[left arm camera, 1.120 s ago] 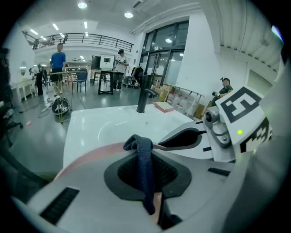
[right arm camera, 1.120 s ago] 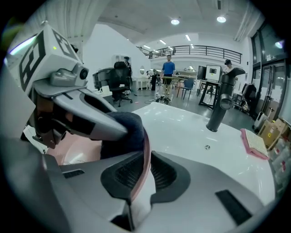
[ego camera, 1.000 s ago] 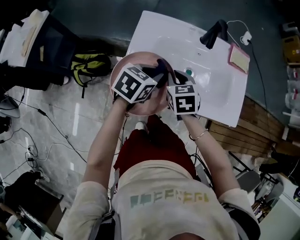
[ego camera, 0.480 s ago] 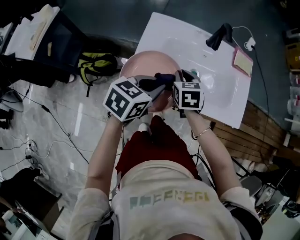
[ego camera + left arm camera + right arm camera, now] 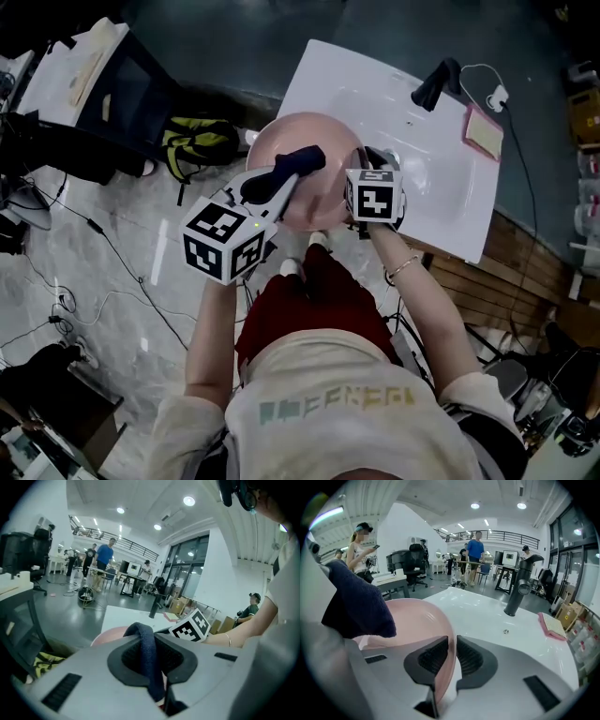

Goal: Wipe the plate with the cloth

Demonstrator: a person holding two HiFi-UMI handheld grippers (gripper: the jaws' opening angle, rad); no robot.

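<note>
One pink plate [image 5: 314, 141] in play, and your right gripper [image 5: 362, 173] has it: the fingers are clamped on the rim, one pad on each side of the thin edge. In the right gripper view the plate [image 5: 417, 620] sits tilted, hollow side turned toward your left hand. From the head view it hangs over the near left edge of the white washbasin [image 5: 422, 159]. One dark blue cloth [image 5: 305, 157], and it's in your left gripper [image 5: 284, 186], fingers closed tight on it, with a fold of the cloth [image 5: 143, 639] poking up past the pads. The cloth lies across the plate's face as seen from above; whether it touches, I can't tell. Two marker cubes, one per gripper, the left cube [image 5: 223, 246] and the right cube [image 5: 373, 197], both with black-and-white square patterns and no letters. On the washbasin there's one black faucet [image 5: 433, 82] and one pink sponge [image 5: 485, 131] beside it, well apart from the plate. One yellow-green backpack [image 5: 202, 145] sits on the floor to the left. The print on your shirt [image 5: 337, 398] is too blurred to read
</note>
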